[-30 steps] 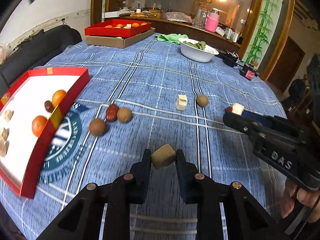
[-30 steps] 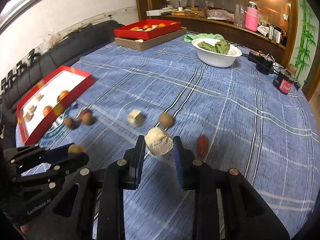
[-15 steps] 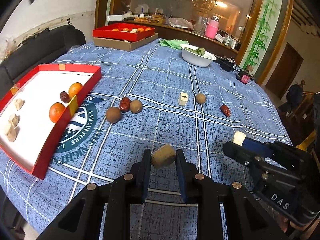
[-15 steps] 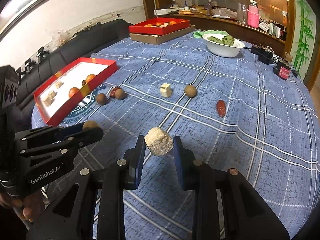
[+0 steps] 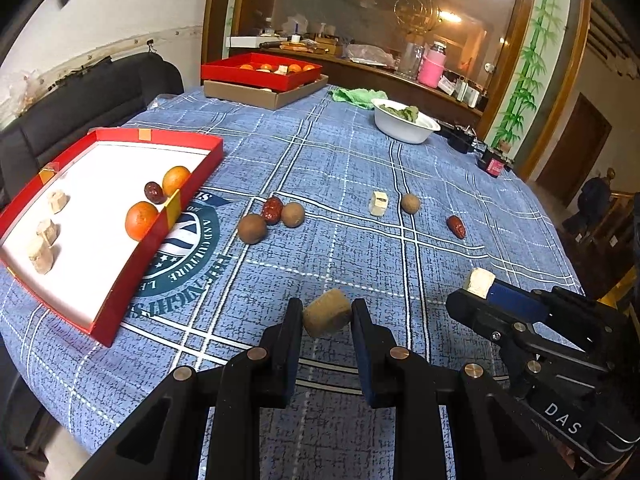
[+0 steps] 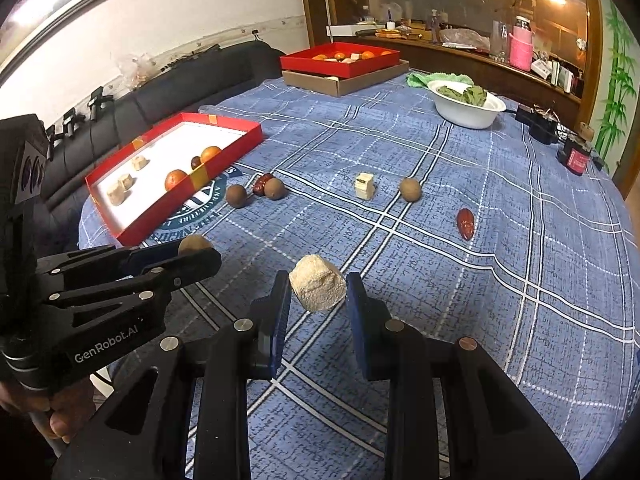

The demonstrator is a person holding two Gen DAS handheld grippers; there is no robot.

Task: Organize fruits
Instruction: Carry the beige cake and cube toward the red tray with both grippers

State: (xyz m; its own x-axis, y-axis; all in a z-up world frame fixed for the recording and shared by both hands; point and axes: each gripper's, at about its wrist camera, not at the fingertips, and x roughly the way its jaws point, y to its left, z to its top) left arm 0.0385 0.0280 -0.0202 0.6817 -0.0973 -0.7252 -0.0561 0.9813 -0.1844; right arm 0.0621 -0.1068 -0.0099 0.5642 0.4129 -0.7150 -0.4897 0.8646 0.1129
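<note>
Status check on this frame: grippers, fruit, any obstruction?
Left gripper shut on brown chunk. Right gripper shut on pale chunk. Both held above the tablecloth; red tray to the left, loose fruit beyond. Nothing blocking.

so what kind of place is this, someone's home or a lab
Most likely a home living or dining room: a dark sofa beside the table with its blue plaid tablecloth, a cluttered wooden sideboard, and a white bowl of greens.

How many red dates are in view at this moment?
3. One red date lies in the red tray by the oranges, one sits between two brown fruits on the cloth, one lies alone to the right. The far tray may hide more.
</note>
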